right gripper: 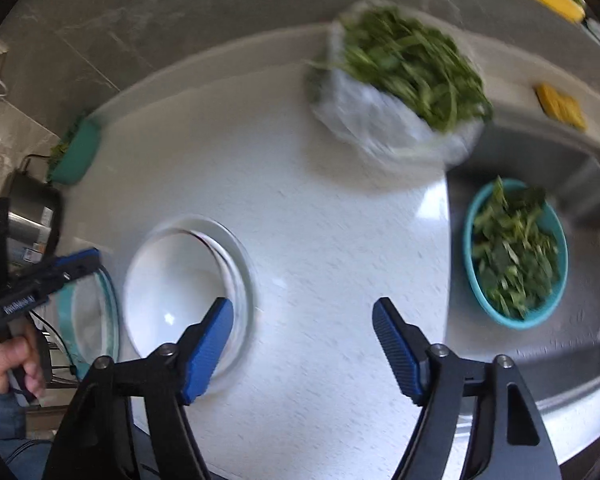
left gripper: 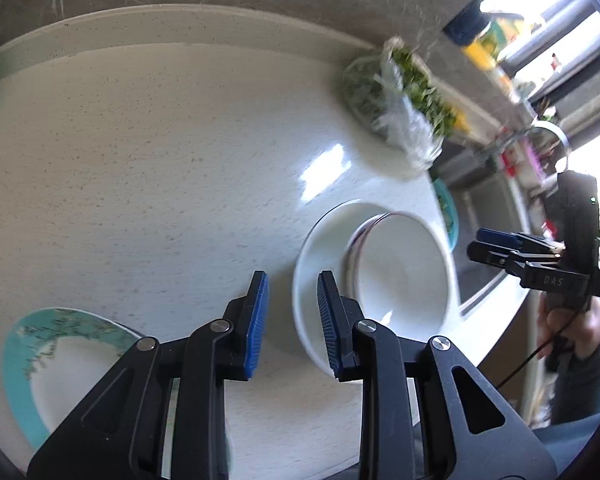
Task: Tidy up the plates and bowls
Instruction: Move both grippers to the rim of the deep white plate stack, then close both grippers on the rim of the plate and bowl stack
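Kitchen scene: a white speckled tabletop (left gripper: 140,160) with a grey marbled wall behind it and a steel sink (right gripper: 580,216) set in at one end.

The white plate (left gripper: 306,304) sits near the tabletop's front edge, not far from the sink end, with a white bowl (left gripper: 404,276) nested in it; a thin dark rim peeks out under the bowl, so there may be a second bowl in there, but it's too blurry to tell. The teal-rimmed plate (left gripper: 20,364) lies further along the front edge, away from the sink, well apart from that stack.

Only the right wrist view shows what's in the sink: a teal bowl of greens (right gripper: 516,252). It also gets a clear look at the plastic bag of greens (right gripper: 396,92) at the back of the tabletop beside the sink, and a teal container (right gripper: 76,152) at the far back corner. The left wrist view is the one showing the bright window and the yellow bottle up by the wall.

Left tool (left gripper: 292,320): jaws only a narrow gap apart, nothing between them, hanging over bare tabletop right beside the white plate. Right tool (right gripper: 304,344): jaws wide apart, empty, over bare tabletop between the plate stack and the sink, one finger overlapping the plate's rim in view.
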A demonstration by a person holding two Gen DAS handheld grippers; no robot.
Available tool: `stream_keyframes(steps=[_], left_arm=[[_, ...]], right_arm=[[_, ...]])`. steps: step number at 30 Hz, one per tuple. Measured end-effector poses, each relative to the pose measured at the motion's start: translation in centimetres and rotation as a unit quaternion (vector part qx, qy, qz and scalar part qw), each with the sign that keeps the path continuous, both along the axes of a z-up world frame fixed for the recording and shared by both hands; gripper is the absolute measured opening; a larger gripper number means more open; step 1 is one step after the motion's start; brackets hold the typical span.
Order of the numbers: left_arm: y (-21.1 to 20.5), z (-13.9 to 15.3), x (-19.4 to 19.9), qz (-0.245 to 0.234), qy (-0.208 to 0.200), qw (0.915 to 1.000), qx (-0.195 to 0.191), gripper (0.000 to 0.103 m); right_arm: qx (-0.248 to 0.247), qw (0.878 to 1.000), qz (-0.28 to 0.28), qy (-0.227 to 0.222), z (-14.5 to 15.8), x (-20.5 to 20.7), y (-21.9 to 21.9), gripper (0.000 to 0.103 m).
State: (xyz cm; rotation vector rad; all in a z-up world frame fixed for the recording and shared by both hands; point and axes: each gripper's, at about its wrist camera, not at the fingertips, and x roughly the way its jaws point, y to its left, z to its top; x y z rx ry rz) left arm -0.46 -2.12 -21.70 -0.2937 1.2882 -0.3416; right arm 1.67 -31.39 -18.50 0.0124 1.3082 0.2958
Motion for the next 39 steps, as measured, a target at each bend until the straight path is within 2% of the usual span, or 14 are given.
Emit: stream_keyframes(steps=[5, 10, 16, 21, 23, 29, 34, 37, 39], left_arm=[[-1.0, -2.2, 0.7, -0.044, 0.038, 0.9978, 0.031, 0.024], [-1.7, -3.5, 1.0, -0.073, 0.051, 0.9957, 0.025, 0.024], [-2.5, -4.5, 1.3, -0.087, 0.059, 0.994, 0.032, 0.024], [-2.6, -5.1, 1.8, -0.093, 0.058, 0.9932, 0.041, 0.037], [-2.5, -5.3, 1.9, -0.099, 0.058, 0.9926, 0.04, 0.038], [-3.7, -6.0, 2.8, -0.131, 0.051, 0.9886, 0.054, 0.04], [-4.3, -7.0, 3.4, -0.145, 0.061, 0.9861, 0.054, 0.041], [-4.9, -7.6, 3.7, -0.154, 0.064, 0.9839, 0.065, 0.046], [-5.2, -8.0, 3.8, -0.161, 0.066, 0.9825, 0.067, 0.046]], right_arm=[[-0.004, 1.0, 0.007, 0.023, -2.6, -1.3, 0.2, 0.073], [0.003, 0.999, 0.023, 0.034, -3.9, -2.7, 1.6, 0.069], [0.008, 0.999, 0.022, 0.038, -4.9, -2.3, 2.0, 0.069], [0.012, 0.999, 0.021, 0.043, -6.0, -2.2, 2.8, 0.069], [0.014, 0.999, 0.019, 0.045, -6.8, -2.2, 3.0, 0.069], [0.033, 0.999, 0.013, 0.041, -7.6, -2.5, 3.2, 0.065], [0.041, 0.998, 0.012, 0.036, -7.7, -2.6, 3.0, 0.062], [0.053, 0.998, 0.003, 0.037, -8.0, -2.6, 2.9, 0.061], [0.058, 0.998, 0.002, 0.032, -8.0, -2.8, 2.9, 0.056]])
